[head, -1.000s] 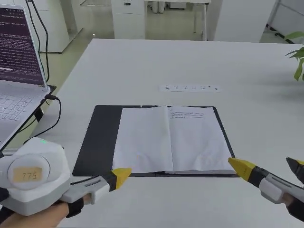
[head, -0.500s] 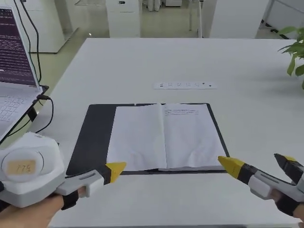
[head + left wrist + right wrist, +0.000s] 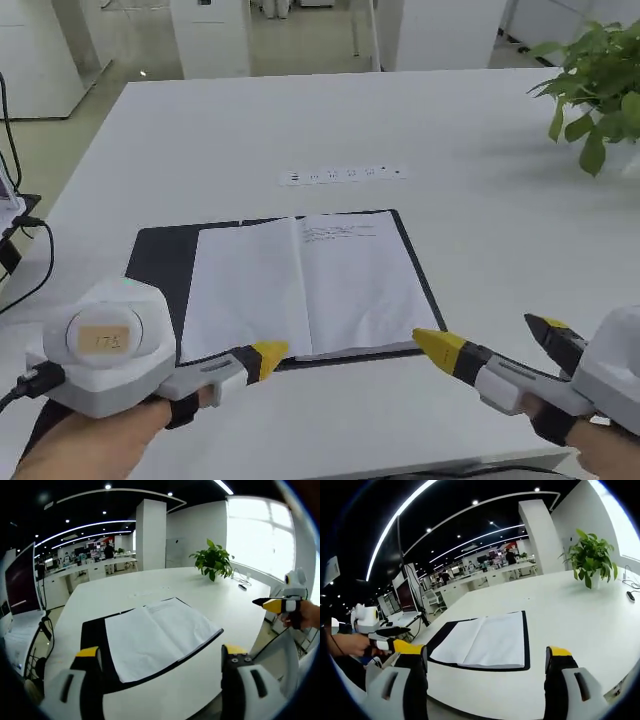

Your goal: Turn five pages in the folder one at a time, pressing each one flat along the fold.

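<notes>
Folder (image 3: 158, 268) sits open, flat, mid-frame in head view on the smooth white table (image 3: 300, 120): matte black cover w/ plain white pages (image 3: 300, 285) inside. Your left gripper (image 3: 161, 651) & right gripper (image 3: 487, 334) hover bottom corners, yellow-tipped jaws spread wide, gripping nothing.

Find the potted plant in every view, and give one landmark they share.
Head view: potted plant, upper right corner, beyond the open folder.
Left gripper view: potted plant, above centre-right, past the folder.
Right gripper view: potted plant, upper right, beyond the folder.
Shared landmark: the open folder, flat on the white table.
</notes>
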`<action>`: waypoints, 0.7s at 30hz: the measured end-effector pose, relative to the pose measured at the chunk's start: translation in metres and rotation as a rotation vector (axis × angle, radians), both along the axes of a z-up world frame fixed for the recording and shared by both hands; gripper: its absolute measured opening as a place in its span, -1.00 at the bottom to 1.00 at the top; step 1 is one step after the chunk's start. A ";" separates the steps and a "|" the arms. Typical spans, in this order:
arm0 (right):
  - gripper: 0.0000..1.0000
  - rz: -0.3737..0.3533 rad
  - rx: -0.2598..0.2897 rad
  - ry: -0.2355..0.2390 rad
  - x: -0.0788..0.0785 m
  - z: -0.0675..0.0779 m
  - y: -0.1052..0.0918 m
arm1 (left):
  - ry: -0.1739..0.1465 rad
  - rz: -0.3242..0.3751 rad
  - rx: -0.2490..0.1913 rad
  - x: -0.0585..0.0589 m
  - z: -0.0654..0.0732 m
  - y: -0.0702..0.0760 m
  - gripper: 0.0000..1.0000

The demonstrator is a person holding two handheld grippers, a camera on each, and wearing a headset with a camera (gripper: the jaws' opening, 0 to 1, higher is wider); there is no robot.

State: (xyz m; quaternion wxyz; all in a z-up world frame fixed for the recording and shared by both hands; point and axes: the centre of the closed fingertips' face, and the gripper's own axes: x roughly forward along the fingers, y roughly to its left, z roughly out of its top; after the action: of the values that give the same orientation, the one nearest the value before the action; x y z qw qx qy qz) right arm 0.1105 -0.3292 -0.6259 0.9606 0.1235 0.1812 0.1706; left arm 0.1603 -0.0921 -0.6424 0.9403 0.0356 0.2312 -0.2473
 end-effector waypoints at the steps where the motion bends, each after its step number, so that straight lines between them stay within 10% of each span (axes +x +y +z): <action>1: 0.95 0.000 0.004 0.000 0.000 0.000 0.000 | 0.004 -0.008 0.000 0.001 -0.002 -0.004 0.98; 21: 0.95 -0.019 0.012 0.014 -0.005 -0.010 -0.006 | 0.044 -0.163 0.028 0.049 -0.049 -0.108 0.85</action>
State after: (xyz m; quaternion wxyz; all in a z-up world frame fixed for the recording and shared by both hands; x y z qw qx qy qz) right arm 0.1056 -0.3355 -0.6360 0.9603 0.1320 0.1855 0.1614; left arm 0.2089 -0.2001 -0.6917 0.9112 0.0618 0.2517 -0.3203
